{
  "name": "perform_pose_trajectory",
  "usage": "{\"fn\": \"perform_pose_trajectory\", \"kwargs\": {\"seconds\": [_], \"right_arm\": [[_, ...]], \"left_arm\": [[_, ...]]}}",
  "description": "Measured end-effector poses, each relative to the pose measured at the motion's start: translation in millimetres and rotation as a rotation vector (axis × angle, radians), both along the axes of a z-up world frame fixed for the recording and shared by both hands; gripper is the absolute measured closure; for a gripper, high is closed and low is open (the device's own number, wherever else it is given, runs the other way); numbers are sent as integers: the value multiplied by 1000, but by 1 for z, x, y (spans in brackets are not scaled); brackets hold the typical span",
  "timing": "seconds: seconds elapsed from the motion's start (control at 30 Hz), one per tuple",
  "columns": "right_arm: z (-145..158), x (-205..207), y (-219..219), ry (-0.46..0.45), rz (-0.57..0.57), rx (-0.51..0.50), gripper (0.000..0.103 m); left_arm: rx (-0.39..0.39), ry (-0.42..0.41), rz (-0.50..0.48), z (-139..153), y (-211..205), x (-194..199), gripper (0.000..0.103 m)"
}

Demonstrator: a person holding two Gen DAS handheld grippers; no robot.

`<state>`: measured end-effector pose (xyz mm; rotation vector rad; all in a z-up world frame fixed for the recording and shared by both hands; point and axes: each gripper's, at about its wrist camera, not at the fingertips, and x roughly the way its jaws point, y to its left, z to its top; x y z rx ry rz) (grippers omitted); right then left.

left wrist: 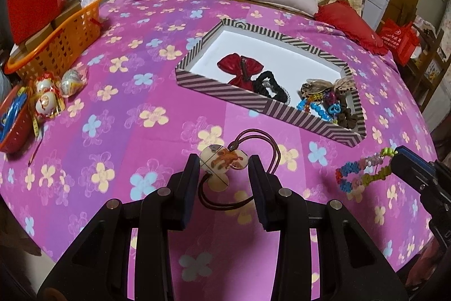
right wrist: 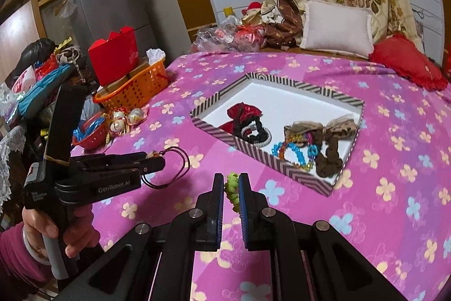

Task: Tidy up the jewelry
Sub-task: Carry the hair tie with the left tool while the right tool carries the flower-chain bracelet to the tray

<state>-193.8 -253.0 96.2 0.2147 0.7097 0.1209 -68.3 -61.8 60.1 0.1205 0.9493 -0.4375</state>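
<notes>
Low in the frame, left gripper pinches a cord pendant and right gripper a woven bracelet over the bed, so these two, I judge, remain for the striped box at upper right, already holding several pieces.

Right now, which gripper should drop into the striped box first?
Right. The right gripper holds the woven bracelet nearer the striped box; the left gripper, holding the pendant necklace, sits further back.
</notes>
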Motion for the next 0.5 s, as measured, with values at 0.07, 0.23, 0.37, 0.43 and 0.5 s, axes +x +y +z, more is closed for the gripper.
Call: {"fn": "perform_pose_trajectory", "kwargs": {"seconds": [0.07,0.23,0.37,0.43,0.5], "right_arm": [[3,3,-1,-4,-1,-5,93],[11,11,-6,-13,-2,-20,93],[15,16,-10,-20,-4,-27,93],[17,20,-14,-22,-7,-30,93],[19,24,-17,-23,-10,-33,93]], "left_arm": [[4,-7,-1,2,-3,1,69],[12,-24,-4,7,-11,7,69],[14,-33,-7,11,-18,11,69],[14,-36,-8,12,-22,14,69],[14,-40,-9,14,-26,18,69]]}}
